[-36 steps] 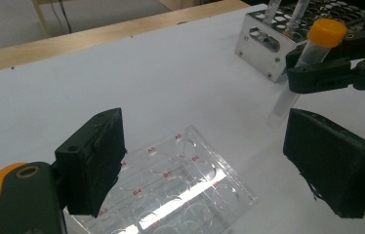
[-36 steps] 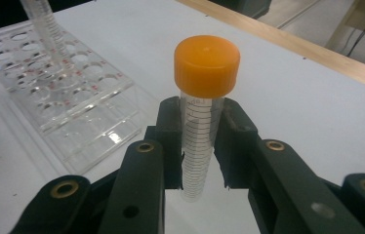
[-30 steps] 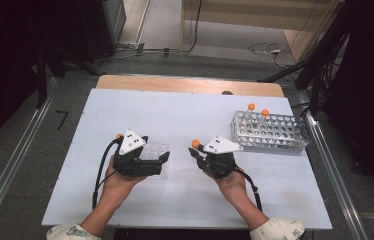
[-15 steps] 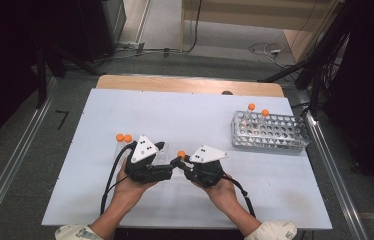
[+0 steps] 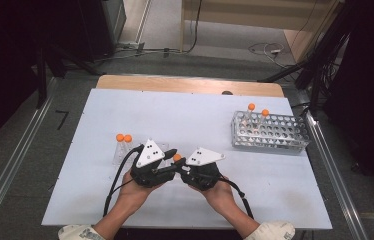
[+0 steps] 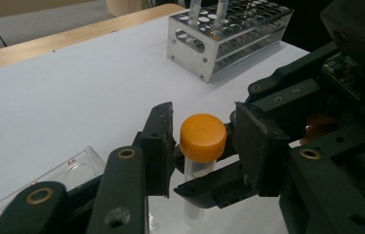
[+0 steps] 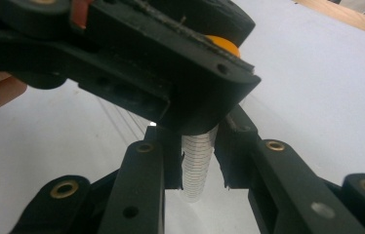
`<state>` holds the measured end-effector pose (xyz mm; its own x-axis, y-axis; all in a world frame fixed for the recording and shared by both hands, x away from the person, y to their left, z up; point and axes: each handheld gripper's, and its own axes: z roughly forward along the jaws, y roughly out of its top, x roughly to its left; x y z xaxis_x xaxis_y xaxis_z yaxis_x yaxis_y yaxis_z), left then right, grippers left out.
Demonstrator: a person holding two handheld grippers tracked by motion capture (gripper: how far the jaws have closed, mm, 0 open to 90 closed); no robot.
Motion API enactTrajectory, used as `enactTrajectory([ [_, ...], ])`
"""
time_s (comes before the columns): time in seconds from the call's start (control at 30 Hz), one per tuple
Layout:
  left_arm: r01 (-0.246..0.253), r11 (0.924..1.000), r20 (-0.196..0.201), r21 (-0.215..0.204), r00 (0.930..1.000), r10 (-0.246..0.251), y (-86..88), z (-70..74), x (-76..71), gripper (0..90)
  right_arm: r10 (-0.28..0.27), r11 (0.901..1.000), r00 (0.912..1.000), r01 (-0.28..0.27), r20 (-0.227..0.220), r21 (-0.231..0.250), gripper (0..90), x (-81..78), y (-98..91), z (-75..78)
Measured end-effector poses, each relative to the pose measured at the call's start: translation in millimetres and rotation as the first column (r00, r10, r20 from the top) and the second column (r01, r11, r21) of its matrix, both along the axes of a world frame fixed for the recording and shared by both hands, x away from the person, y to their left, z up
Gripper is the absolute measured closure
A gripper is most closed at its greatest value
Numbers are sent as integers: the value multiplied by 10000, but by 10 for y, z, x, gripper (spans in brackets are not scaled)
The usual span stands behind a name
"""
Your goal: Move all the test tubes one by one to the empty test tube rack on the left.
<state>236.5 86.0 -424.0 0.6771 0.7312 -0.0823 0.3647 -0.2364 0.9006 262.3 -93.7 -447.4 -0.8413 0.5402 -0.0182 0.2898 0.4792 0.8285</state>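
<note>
A clear tube with an orange cap [image 5: 176, 158] stands upright between both grippers at the middle of the white table [image 5: 190, 115]. My right gripper [image 5: 184, 166] is shut on the tube's ribbed body [image 7: 197, 165]. My left gripper [image 5: 170, 159] faces it, its jaws on either side of the orange cap [image 6: 202, 136]. These jaws have just been closing, and a thin gap still shows at each pad [image 6: 253, 146]. In the right gripper view the left gripper's jaw covers most of the cap [image 7: 225, 45].
A metal tube rack [image 5: 270, 132] with two orange-capped tubes [image 5: 251, 107] stands at the right. Two more orange-capped tubes [image 5: 123, 139] stand left of my hands. A clear lettered plate [image 6: 73, 170] lies under the left gripper. A wooden strip [image 5: 190, 85] edges the far side.
Both hands have come together at the middle of the table. The left gripper's jaws have narrowed around the cap of the tube that the right gripper holds.
</note>
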Motion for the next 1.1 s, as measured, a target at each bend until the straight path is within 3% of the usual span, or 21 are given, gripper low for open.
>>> enactTrajectory([
  [0.17,-44,9999,22,113,10000,44,-3,-2,-2,692,7,10000,10000,-7,-32,53,715,-5,0,5],
  [0.57,-49,10000,56,76,10000,49,-8,5,-7,707,72,9999,10000,-71,-69,126,703,-2,-5,6],
  [0.67,0,10000,37,74,10000,-1,-9,16,-7,707,229,9994,9996,-225,-159,256,552,-12,1,19],
  [0.77,18,10000,128,26,9999,-18,-3,47,-15,707,197,9996,9995,-192,-243,205,344,-19,19,30],
  [1.1,-326,9985,443,-447,9984,346,124,219,-40,707,-117,9996,9987,130,-506,247,136,12,15,24],
])
